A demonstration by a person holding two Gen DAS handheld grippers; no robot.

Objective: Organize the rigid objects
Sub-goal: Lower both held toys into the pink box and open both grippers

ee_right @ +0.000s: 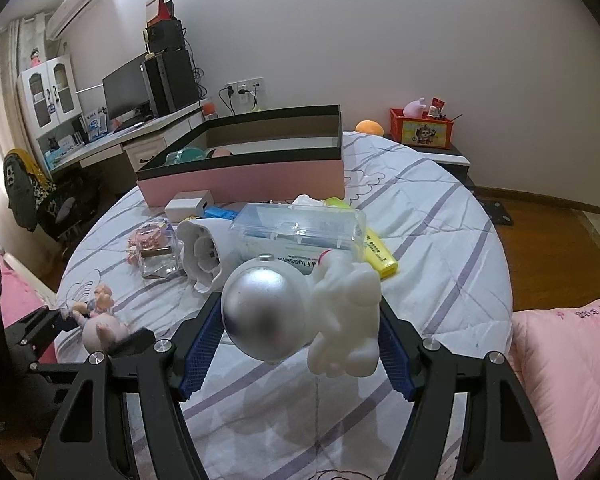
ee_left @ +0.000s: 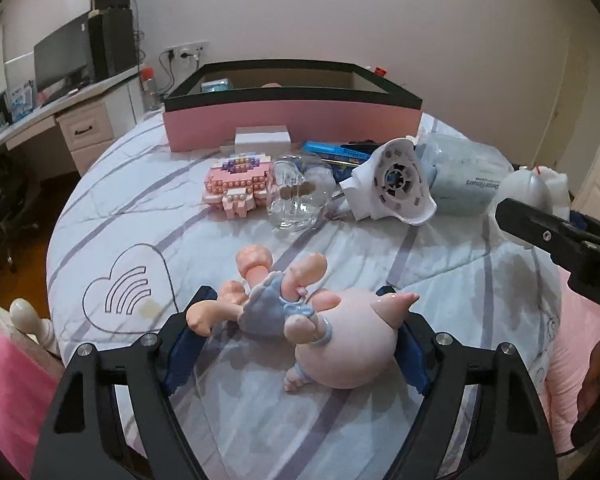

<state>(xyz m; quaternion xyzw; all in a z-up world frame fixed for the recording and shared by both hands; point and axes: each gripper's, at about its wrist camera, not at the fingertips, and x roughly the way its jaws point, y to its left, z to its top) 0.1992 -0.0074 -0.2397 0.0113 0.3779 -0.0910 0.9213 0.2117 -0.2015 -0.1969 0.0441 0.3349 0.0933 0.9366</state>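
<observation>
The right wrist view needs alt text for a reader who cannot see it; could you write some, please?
The right gripper holds a white astronaut figure with a silver helmet above a striped bedspread. Behind it lie a clear plastic case, a yellow highlighter and a pink box.

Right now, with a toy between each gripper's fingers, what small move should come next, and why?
Probably close the left gripper on the pink doll: it lies on the bedspread between open fingers, while the right gripper already holds the astronaut figure aloft.
</observation>
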